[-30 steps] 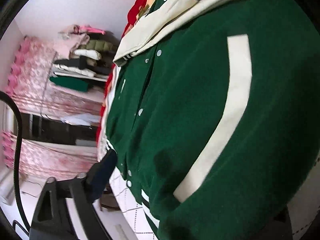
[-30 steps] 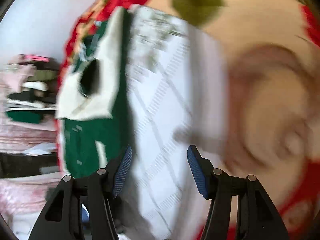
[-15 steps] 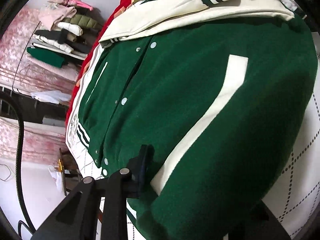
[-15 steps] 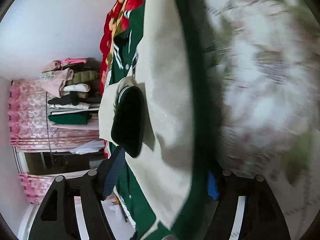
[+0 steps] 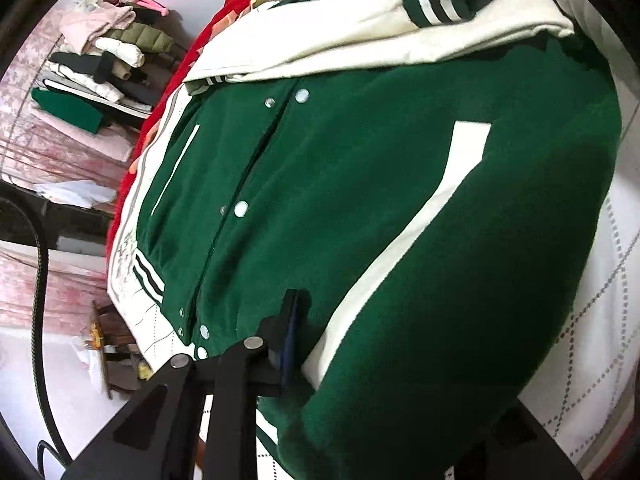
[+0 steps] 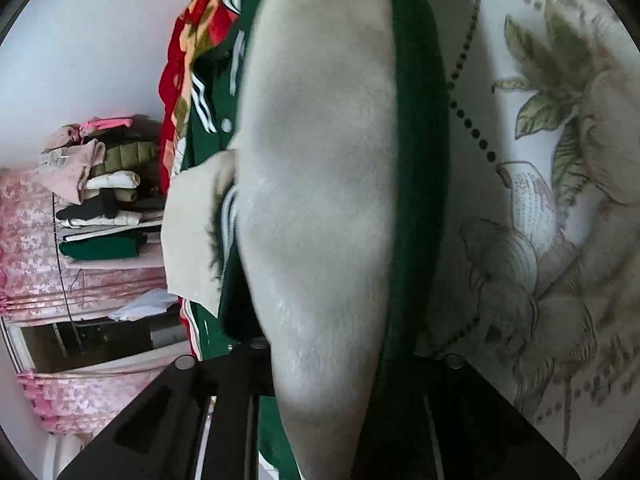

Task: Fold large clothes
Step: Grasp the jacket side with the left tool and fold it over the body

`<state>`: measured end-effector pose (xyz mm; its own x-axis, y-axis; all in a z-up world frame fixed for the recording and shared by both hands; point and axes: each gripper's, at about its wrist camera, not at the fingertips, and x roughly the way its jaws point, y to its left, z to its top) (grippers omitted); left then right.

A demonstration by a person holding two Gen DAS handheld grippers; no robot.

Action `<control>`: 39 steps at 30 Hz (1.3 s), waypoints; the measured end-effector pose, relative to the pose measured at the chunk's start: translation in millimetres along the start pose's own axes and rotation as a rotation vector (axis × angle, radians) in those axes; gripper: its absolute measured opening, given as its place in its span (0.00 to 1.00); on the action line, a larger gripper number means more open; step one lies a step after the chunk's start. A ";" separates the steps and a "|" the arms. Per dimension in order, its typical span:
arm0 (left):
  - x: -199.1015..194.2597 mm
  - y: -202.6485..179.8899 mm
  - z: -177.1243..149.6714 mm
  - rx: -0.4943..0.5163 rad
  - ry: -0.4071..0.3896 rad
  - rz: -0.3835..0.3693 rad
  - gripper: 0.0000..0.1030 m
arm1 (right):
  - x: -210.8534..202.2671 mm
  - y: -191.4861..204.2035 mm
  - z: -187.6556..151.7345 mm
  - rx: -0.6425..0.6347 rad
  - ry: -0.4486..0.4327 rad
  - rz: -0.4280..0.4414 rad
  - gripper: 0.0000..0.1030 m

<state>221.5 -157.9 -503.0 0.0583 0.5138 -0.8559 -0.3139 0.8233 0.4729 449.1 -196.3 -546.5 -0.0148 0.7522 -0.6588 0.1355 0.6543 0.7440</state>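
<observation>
A green varsity jacket (image 5: 360,200) with cream sleeves, white pocket stripes and snap buttons lies front up on the bed. My left gripper (image 5: 320,344) is closing at its lower hem by the pocket stripe. One finger (image 5: 290,320) presses on the green cloth; the other is hidden under the bunched fabric. In the right wrist view a cream sleeve (image 6: 320,160) with green body cloth (image 6: 416,160) beside it fills the gap of my right gripper (image 6: 328,352). Its jaws are closing on the sleeve, and the cloth covers both fingertips.
A white quilted bedspread (image 5: 592,320) with a flower print (image 6: 560,240) lies under the jacket. A red floral blanket (image 5: 224,20) runs along the bed's far edge. A shelf with stacked folded clothes (image 6: 100,200) and pink curtains stands beyond. A black cable (image 5: 40,280) hangs at left.
My left gripper went from open beside the hem to closed on it, lifting the cloth a little. My right gripper swept across the bedspread to the jacket and closed over the cream sleeve.
</observation>
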 end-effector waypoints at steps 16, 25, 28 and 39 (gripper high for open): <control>8.5 185.2 36.9 -0.105 -0.002 -0.395 0.18 | -15.6 210.1 -14.2 -0.056 -0.109 -0.198 0.12; 100.1 319.3 52.7 -0.354 0.102 -0.596 0.25 | 112.6 330.9 -0.8 -0.090 -0.012 -0.349 0.23; 136.6 361.3 48.3 -0.466 0.125 -0.627 0.33 | 174.6 348.1 8.1 -0.106 0.059 -0.374 0.38; 197.5 407.3 29.8 -0.586 0.201 -0.564 0.75 | 185.9 358.5 -16.6 -0.252 0.081 -0.205 0.43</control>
<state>133.5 286.1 -473.2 0.2016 -0.0361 -0.9788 -0.7334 0.6568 -0.1752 478.5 179.4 -400.4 -0.0962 0.5998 -0.7943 -0.1277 0.7840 0.6075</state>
